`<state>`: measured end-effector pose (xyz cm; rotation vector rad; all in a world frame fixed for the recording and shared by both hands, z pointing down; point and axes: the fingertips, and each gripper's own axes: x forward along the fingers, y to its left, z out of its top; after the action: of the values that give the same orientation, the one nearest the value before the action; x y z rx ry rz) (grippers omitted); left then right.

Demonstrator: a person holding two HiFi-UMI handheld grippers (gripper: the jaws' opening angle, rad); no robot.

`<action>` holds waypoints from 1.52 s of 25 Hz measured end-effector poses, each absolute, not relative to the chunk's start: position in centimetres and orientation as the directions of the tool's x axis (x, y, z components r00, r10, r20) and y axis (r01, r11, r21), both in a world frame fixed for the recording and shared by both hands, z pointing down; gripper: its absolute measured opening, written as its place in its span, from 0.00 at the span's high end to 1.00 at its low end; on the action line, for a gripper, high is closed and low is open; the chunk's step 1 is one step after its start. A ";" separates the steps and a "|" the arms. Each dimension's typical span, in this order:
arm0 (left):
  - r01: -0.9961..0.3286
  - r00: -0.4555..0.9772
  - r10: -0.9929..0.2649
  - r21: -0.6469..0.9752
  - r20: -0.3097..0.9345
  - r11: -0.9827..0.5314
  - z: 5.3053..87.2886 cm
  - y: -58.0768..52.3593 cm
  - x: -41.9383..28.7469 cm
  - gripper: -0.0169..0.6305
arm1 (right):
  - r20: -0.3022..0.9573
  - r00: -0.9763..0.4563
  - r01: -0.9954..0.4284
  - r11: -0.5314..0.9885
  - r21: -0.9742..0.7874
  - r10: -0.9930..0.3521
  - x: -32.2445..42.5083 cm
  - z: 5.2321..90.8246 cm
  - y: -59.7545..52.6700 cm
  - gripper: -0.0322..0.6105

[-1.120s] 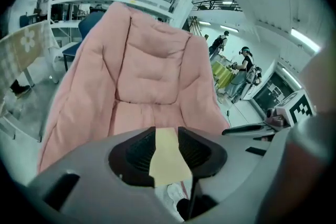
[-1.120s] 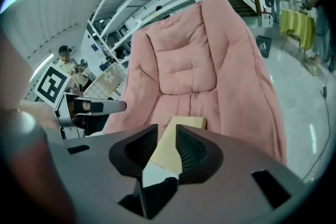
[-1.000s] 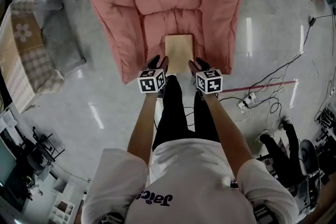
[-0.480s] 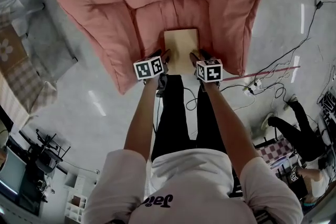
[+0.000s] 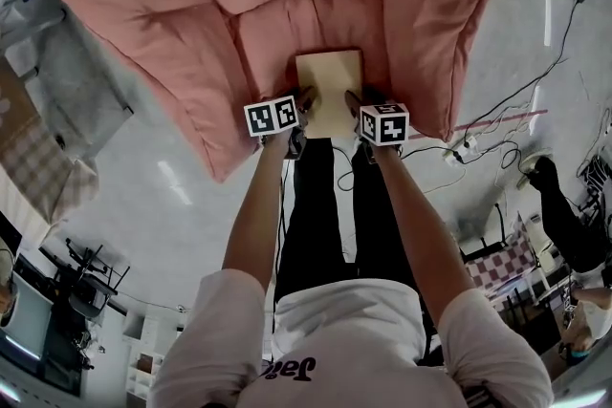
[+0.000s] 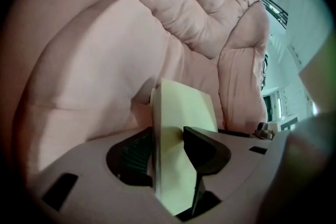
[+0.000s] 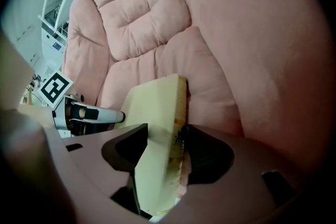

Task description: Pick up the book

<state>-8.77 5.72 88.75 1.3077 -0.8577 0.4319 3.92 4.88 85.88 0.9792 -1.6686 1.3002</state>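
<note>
The book [image 5: 330, 91] lies flat on the seat of the pink armchair [image 5: 191, 33], pale cover up and its near end at the seat's front edge. A second ago both grippers hung at that near end. Now they sit lower and further in, the left gripper [image 5: 304, 100] at the book's 8 o'clock and the right gripper [image 5: 356, 102] at its 4 o'clock, and the chair fills more of the head view.

In the left gripper view the book [image 6: 181, 128] stands between the spread jaws, which have just been closing a little. In the right gripper view the book [image 7: 155, 128] also lies between wide jaws, which have just been opening. Neither claw looks clamped.

Padded chair arms crowd the book at 9 and 3 o'clock and the backrest rises at 12, so the only open side is 6 o'clock, where the person's legs stand. Cables [image 5: 507, 124] trail over the floor [image 5: 134, 167] at about 3 o'clock, well apart from the chair.

Both forearms reach forward nearly parallel. The grippers pitch downward, with marker cubes [image 5: 273, 117] on top.
</note>
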 end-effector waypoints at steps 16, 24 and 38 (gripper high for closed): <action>-0.761 0.602 -0.214 0.634 0.769 0.139 81.7 7.1 -8.6 0.82 | 0.903 -0.413 -0.911 0.053 -0.410 -0.119 4.2 80.8 7.4 0.76; -0.806 0.552 -0.409 0.590 0.727 -0.040 68.8 3.8 -9.1 0.84 | 0.825 -0.520 -0.854 0.154 -0.497 -0.220 3.6 71.7 7.7 0.77; -0.811 0.536 -0.686 0.526 0.492 -0.257 47.1 0.2 -6.1 0.86 | 0.624 -0.584 -0.810 0.315 -0.495 -0.519 6.8 52.1 2.8 0.78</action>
<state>-6.14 0.21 47.10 2.0110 -1.2112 0.2080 6.82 2.79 52.07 1.1882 -2.2374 1.1525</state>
